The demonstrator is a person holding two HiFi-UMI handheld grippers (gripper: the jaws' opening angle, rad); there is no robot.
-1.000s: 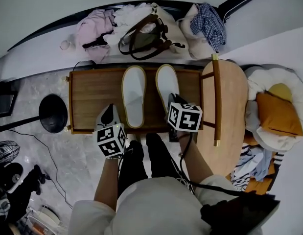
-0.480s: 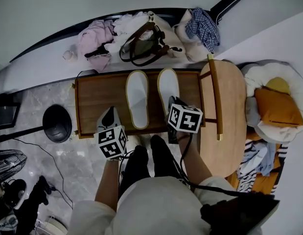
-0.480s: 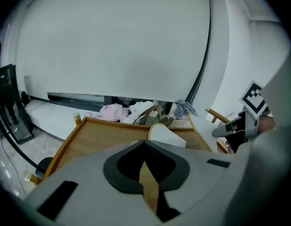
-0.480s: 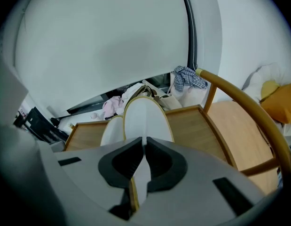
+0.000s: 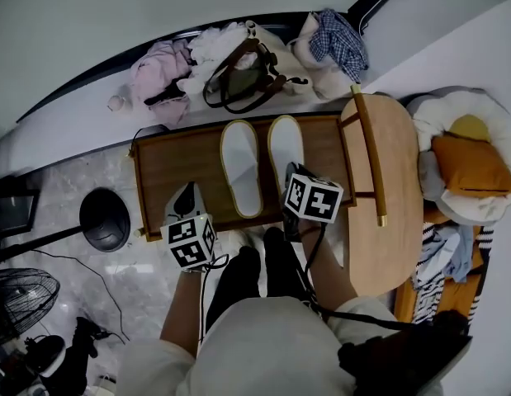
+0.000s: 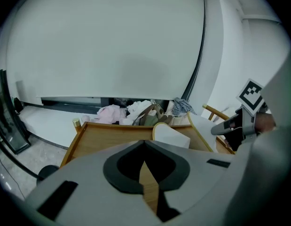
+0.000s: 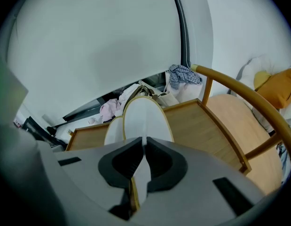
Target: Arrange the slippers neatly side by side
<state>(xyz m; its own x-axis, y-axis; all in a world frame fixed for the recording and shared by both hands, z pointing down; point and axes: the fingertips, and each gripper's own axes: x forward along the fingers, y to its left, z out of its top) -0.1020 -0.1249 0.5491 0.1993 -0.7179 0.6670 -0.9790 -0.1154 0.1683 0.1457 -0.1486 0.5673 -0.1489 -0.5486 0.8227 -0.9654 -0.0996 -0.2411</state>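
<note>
Low wooden table with a raised rim all round, standing on pale marbled floor. Carries a white slipper with a tan edge and, just beside it toward the picture's right, a second slipper of the same kind, parallel, with a narrow strip of wood between them. Sit together right of the table's middle, far ends close to the far rim.

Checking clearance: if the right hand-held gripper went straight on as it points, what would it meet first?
Likely the right-hand white slipper, just beyond the shut right hand-held gripper; depth is unclear.
</note>
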